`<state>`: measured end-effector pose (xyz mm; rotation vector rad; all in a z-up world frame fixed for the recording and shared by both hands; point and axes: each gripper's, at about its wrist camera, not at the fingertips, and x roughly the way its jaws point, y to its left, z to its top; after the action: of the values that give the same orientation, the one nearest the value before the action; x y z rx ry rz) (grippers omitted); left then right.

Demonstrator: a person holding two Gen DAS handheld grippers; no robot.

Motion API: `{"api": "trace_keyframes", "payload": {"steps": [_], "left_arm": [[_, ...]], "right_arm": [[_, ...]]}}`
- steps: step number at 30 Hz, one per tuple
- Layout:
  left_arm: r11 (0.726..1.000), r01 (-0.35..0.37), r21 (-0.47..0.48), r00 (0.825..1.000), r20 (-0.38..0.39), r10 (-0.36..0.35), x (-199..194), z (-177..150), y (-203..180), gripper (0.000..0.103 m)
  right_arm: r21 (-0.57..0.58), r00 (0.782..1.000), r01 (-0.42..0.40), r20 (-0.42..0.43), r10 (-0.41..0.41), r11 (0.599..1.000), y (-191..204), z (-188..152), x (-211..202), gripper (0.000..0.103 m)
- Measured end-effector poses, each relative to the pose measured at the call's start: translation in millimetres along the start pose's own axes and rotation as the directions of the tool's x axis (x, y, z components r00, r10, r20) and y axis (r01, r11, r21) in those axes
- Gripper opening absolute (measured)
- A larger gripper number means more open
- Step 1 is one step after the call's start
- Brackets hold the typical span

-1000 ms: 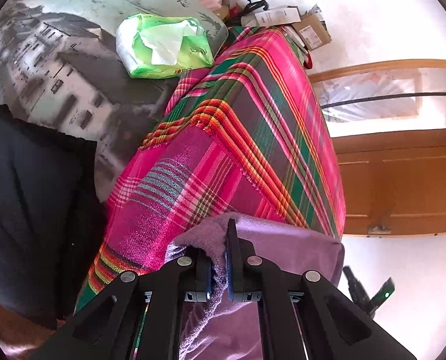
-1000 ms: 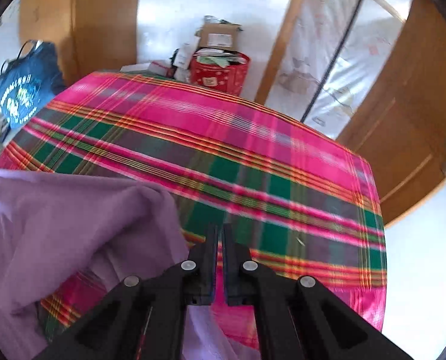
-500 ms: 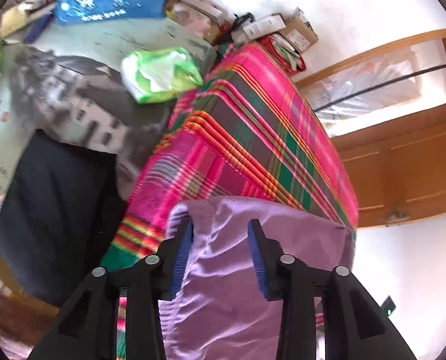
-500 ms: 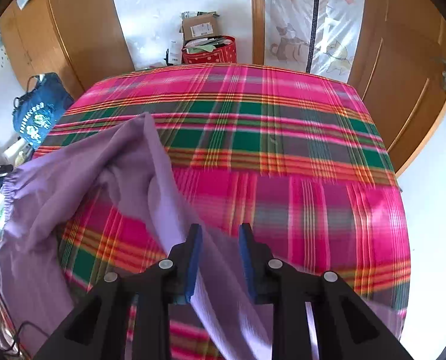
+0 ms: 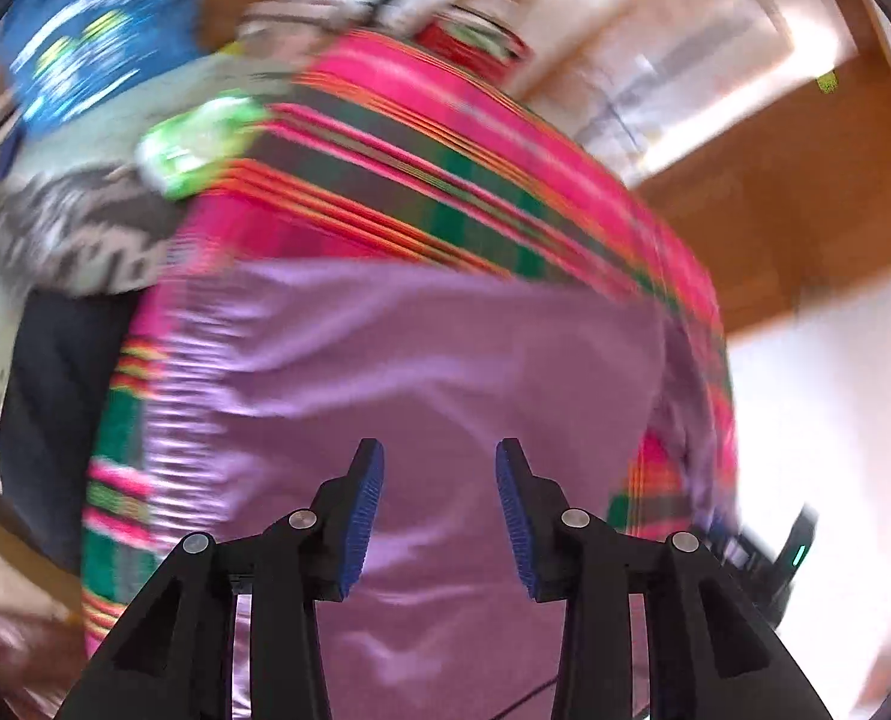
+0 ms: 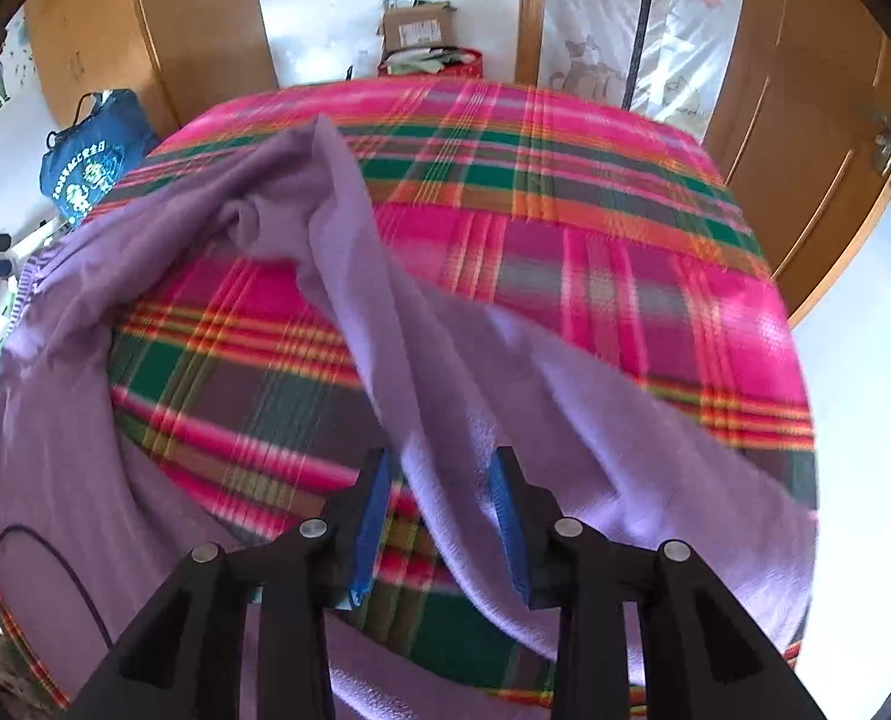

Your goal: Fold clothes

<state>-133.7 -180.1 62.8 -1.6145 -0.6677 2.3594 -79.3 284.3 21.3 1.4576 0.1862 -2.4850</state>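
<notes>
A purple garment (image 5: 433,360) lies spread on the pink plaid cloth (image 5: 445,138) that covers the table; this view is blurred. My left gripper (image 5: 439,456) hovers above the garment with its jaws apart and nothing between them. In the right wrist view the same purple garment (image 6: 595,420) lies rumpled, with a raised fold running from the far left to the near right over the plaid cloth (image 6: 565,210). My right gripper (image 6: 439,468) is above that fold, its jaws opening; the fabric shows between the blue pads (image 6: 508,516) but they do not press on it.
A green packet (image 5: 199,144) and a blue bag (image 5: 97,42) lie left of the table, with a dark garment (image 5: 55,420) below them. A red basket (image 6: 433,63) and cardboard box (image 6: 418,30) stand behind the table. Wooden doors (image 6: 805,138) are at right. A thin cable (image 6: 43,570) lies near left.
Both grippers were shut on the purple garment a second ago and have let it go. The garment now lies spread on the plaid cloth. The left gripper rose and rolled; the right one shifted sideways.
</notes>
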Motion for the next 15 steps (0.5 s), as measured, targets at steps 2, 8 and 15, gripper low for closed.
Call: {"api": "trace_keyframes", "payload": {"steps": [2, 8, 15], "left_arm": [[0.993, 0.005, 0.116, 0.999, -0.043, 0.000, 17.0, -9.0, -35.9, 0.040], [0.943, -0.027, 0.332, 0.997, -0.059, 0.049, 56.0, -27.5, -99.6, 0.040], [0.905, -0.092, 0.415, 0.989, -0.071, 0.133, 91.1, -39.8, -130.2, 0.040]], "right_arm": [[-0.019, 1.000, 0.011, 0.004, -0.010, 1.000, 4.0, -0.3, 2.3, 0.035], [-0.056, 0.999, 0.052, 0.007, -0.052, 0.997, 9.7, 6.2, 10.2, 0.035], [-0.039, 0.999, 0.040, 0.013, -0.039, 0.998, 7.6, 9.3, 12.0, 0.035]]}}
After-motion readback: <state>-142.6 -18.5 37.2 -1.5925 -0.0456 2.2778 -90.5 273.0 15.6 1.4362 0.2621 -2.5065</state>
